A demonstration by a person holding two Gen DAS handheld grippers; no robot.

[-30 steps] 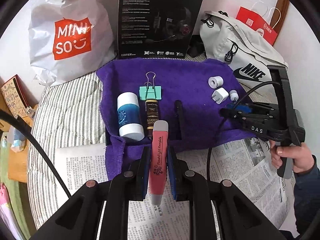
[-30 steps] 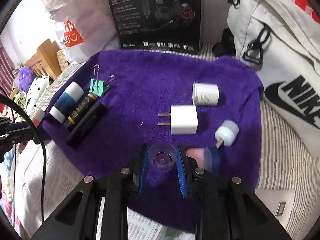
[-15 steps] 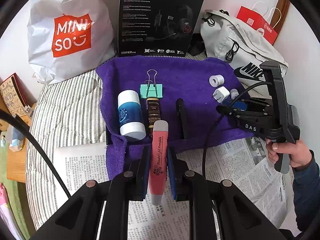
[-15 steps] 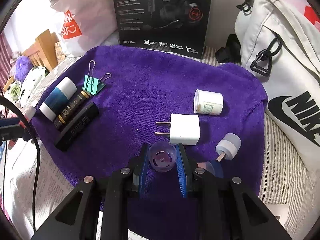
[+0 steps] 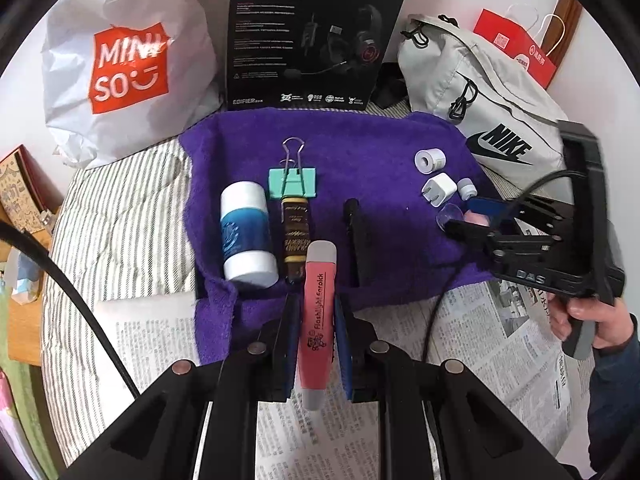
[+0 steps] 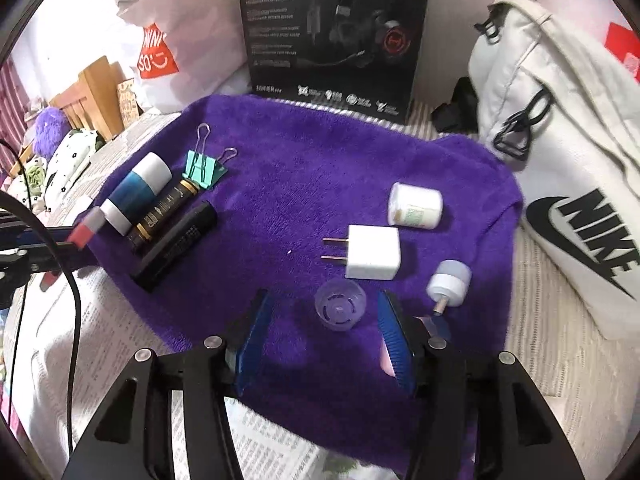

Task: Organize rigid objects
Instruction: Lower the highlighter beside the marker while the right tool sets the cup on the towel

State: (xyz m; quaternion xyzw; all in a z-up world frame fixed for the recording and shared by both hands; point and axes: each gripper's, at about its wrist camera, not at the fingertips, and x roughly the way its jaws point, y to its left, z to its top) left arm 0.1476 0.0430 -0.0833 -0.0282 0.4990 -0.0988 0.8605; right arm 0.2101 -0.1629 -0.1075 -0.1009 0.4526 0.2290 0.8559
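My left gripper [image 5: 316, 312] is shut on a pink flashlight pen [image 5: 318, 320], held over the near edge of the purple towel [image 5: 360, 140]. Beyond it lie a blue-and-white tube [image 5: 246, 232], a gold-and-black tube [image 5: 295, 236], a black tube [image 5: 358, 240] and a teal binder clip [image 5: 292, 182]. My right gripper [image 6: 326, 320] has its jaws opening; a clear plastic cap [image 6: 340, 307] rests on the towel between them, free of both pads. Just past it lie a white plug adapter [image 6: 372, 252], a white cylinder [image 6: 416, 205] and a small white capped piece [image 6: 448, 282].
A black headset box [image 5: 312, 36], a white shopping bag [image 5: 120, 64] and a grey sports bag [image 5: 488, 120] stand behind the towel. Newspaper [image 5: 500, 340] covers the striped bedding [image 5: 120, 220] in front. A hand [image 5: 588, 320] holds the right gripper's handle. A cable [image 5: 436, 312] trails over the towel's edge.
The right gripper's jaws have spread apart and let go of the clear cap, which now sits on the towel. The left gripper still holds the pink pen in the same place.
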